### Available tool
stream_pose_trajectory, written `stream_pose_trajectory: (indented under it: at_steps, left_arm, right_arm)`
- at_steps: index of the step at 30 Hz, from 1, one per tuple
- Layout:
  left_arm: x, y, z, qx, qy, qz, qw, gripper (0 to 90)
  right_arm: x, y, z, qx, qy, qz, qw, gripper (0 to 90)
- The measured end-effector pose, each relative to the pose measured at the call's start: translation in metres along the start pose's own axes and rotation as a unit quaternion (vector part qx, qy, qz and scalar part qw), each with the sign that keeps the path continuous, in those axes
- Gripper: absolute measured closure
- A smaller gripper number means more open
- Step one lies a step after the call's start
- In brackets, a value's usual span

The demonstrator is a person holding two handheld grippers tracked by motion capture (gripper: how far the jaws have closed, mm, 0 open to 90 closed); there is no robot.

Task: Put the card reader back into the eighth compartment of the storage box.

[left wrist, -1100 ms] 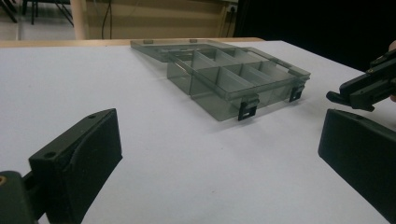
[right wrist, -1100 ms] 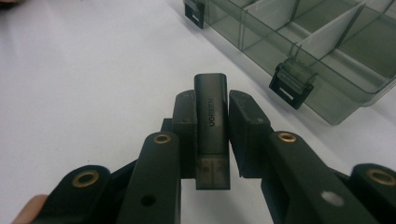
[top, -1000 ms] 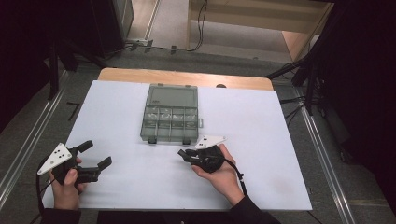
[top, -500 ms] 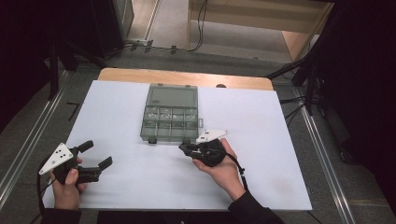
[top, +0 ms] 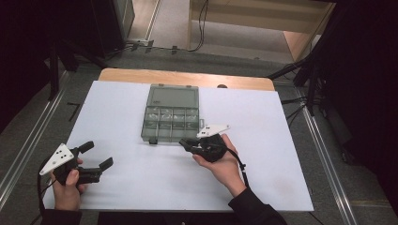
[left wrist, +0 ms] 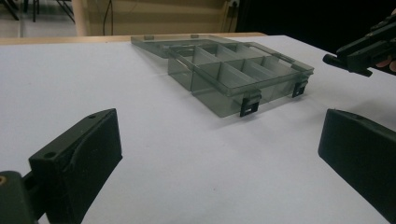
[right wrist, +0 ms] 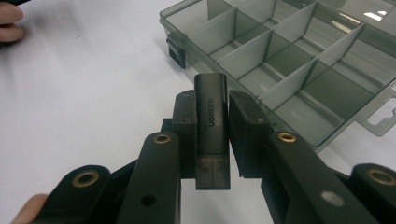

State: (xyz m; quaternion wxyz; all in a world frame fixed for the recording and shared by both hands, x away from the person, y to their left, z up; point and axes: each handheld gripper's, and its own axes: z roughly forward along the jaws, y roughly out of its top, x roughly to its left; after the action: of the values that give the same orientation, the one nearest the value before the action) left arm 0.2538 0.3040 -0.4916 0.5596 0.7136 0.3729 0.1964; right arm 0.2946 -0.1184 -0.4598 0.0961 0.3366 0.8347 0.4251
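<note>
A smoky clear compartment box (top: pixel 170 123) lies open at the table's middle, its lid (top: pixel 176 97) folded flat behind it. My right gripper (top: pixel 187 143) hovers just off the box's front right corner, shut on a small dark grey adapter (right wrist: pixel 212 126) marked UGREEN, which stands upright between the jaws. The divided compartments (right wrist: pixel 289 60) lie right beyond its tip. My left gripper (top: pixel 97 154) rests at the table's front left, open and holding nothing. In the left gripper view the box (left wrist: pixel 238 70) sits ahead of the spread jaws, with the right gripper (left wrist: pixel 359 51) at the upper right.
The white table top (top: pixel 263 122) ends in a wooden strip (top: pixel 187 77) at the back. Dark stands and cables (top: pixel 309 79) crowd the floor beyond the right edge. Two latches (left wrist: pixel 250 105) stick out from the box's front wall. The left hand's fingers (right wrist: pixel 9 21) show far off.
The right gripper has moved forward and slightly right with the adapter, closer to the box's front right corner. The left gripper has stayed put.
</note>
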Motion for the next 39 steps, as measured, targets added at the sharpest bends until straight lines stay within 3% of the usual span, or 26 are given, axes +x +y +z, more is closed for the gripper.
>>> stream_pose_trajectory:
  at_steps: [13,39]
  left_arm:
    - [0.000,0.000,0.000,-0.002,-0.001,-0.001,1.0000,0.0]
    - [0.001,0.000,-0.001,-0.001,-0.001,-0.002,1.0000,0.0]
  right_arm:
    - [-0.010,0.011,-0.004,-0.008,-0.006,0.008,0.9999,71.9]
    - [-0.034,0.026,0.007,0.002,-0.028,0.022,0.9994,71.8]
